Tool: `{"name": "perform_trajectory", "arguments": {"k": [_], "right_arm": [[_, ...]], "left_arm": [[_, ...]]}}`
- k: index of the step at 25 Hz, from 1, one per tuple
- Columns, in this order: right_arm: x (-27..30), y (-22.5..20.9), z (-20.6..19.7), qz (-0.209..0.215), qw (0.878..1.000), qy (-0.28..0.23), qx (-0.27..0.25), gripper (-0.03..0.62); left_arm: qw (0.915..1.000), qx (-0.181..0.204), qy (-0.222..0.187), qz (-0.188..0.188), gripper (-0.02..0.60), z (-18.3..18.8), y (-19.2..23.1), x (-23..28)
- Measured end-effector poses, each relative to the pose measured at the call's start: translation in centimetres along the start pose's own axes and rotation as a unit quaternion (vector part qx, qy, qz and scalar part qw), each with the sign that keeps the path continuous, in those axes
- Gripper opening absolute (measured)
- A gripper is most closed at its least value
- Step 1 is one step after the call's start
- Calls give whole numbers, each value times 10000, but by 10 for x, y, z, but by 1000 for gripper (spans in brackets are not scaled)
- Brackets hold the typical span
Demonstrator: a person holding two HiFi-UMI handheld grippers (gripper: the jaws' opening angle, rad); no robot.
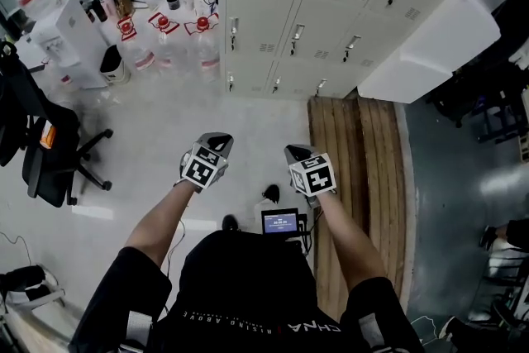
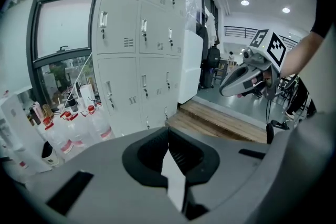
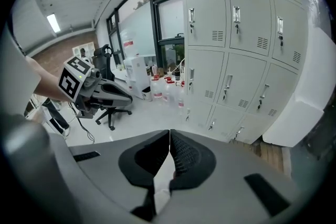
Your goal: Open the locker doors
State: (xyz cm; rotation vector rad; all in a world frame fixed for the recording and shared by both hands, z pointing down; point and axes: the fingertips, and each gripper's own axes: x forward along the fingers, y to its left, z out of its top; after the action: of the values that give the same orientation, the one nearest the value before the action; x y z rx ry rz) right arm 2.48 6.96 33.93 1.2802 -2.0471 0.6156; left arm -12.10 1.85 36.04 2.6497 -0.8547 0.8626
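A bank of pale grey lockers (image 1: 331, 4) stands ahead with every door in view closed, each with a small handle and key. The lockers (image 2: 139, 55) also fill the left gripper view, and the lockers (image 3: 236, 44) fill the right gripper view. My left gripper (image 1: 216, 140) and right gripper (image 1: 295, 151) hang side by side at waist height, well short of the doors. Both are shut with nothing between the jaws. The left gripper's pads (image 2: 168, 134) meet, and so do the right's (image 3: 169, 135). Each sees the other: right gripper (image 2: 224, 91), left gripper (image 3: 127, 100).
Large water bottles (image 1: 165, 37) crowd the floor left of the lockers, by a white dispenser (image 1: 66, 37). A black office chair (image 1: 50, 153) is at the left. A wooden platform (image 1: 355, 178) runs along the right, with a white box (image 1: 438, 45) beside the lockers.
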Motion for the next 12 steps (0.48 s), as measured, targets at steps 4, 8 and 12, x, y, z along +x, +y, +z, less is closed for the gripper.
{"name": "perform_trajectory", "arguments": {"k": [4,8,12], "right_arm": [[32,-23,19,134,9999,11,-97,31],[66,-58,54,326,9993,-12,-204,31],[92,-102,98,533,9981,-85,-296,31]], "left_arm": [[10000,-74,40,45,20,7,17,27],[9993,-283,94,228,20,29,47,57],[9979,-436,99,463,20,67,80,88]]}}
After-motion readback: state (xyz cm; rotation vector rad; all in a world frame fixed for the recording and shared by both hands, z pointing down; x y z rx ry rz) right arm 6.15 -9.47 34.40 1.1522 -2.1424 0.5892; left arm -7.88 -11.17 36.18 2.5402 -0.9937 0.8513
